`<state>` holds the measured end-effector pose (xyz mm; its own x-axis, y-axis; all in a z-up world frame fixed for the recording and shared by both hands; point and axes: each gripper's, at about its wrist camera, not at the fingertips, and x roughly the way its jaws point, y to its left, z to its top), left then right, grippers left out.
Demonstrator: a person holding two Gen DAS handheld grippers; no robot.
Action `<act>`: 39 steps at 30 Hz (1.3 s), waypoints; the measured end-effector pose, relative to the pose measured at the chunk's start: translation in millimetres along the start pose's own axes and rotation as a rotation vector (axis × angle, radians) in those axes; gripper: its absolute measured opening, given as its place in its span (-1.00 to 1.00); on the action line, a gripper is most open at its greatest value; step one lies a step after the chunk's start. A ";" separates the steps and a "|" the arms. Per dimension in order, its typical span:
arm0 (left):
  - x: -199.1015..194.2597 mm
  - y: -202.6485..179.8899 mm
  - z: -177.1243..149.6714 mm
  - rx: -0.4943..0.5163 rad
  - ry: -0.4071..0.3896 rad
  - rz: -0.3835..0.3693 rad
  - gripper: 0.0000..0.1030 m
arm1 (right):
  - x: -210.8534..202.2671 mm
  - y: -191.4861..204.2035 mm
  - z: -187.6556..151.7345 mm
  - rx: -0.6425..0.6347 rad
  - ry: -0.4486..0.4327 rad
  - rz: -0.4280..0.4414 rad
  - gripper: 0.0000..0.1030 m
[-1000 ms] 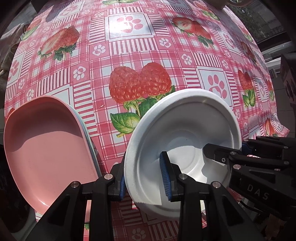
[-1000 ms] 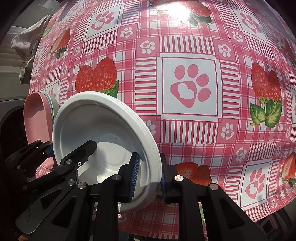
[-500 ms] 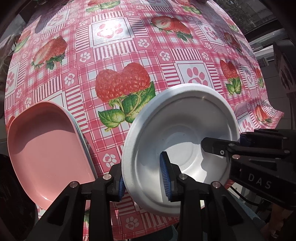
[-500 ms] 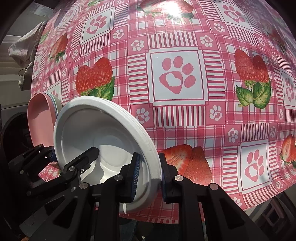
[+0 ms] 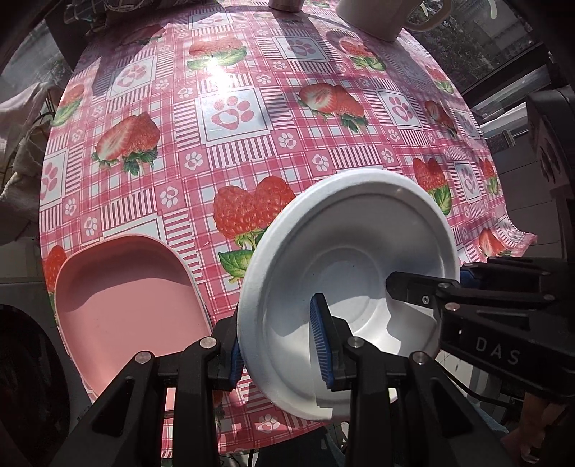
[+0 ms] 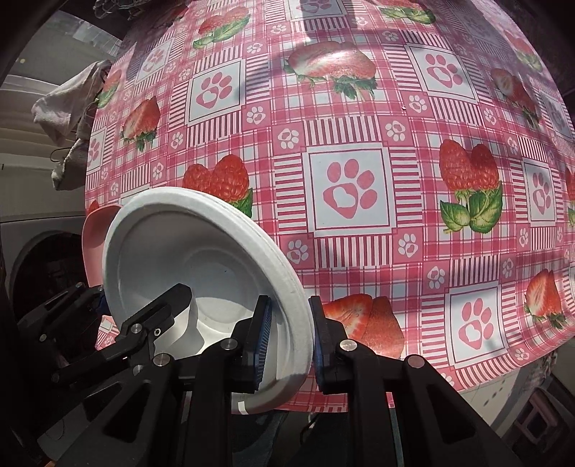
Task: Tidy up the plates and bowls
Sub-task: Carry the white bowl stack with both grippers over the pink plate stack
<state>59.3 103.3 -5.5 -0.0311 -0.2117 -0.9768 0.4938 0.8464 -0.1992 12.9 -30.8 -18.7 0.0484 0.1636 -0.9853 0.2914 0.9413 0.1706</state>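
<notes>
Both grippers are on the white plate (image 5: 345, 251) at once, and it hangs in the air above the table, tilted so its hollow faces the cameras. The left gripper (image 5: 280, 348) has the plate's left rim between its blue pads, one finger behind the rim and one inside the dish. The jaws look only partly closed, and from here I cannot tell if both pads are truly pressing. The right gripper (image 6: 287, 330) bites the opposite rim, its pads tight on either side of the thick white edge, so that one is clamped on the plate. In the left wrist view the right gripper's black finger reaches in over the plate's far side.

Below lies the tablecloth (image 5: 251, 151), pink check with strawberries and paw prints, sunlit and glaring near the middle. Just left of the white plate sits the pink plate (image 5: 129, 309), down near the table's near edge, with a paler rim showing under it, perhaps a second dish. At the far edge stands a cream mug (image 5: 381, 18), well apart from everything else. Off the table's left side a pale cloth (image 6: 68, 104) hangs crumpled.
</notes>
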 end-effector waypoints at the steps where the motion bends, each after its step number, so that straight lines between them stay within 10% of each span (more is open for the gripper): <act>1: -2.0 1.6 0.1 -0.003 -0.005 0.000 -0.33 | -3.3 2.2 0.1 -0.006 -0.004 -0.001 -0.57; 39: -40.2 129.4 -56.5 -0.373 -0.084 0.111 -0.33 | 26.1 154.9 15.1 -0.377 0.055 -0.003 -0.57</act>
<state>75.3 249.0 3.6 0.0835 -0.1349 -0.9873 0.1406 0.9825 -0.1224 73.7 114.8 -18.0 -0.0059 0.1670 -0.9859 -0.0810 0.9826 0.1669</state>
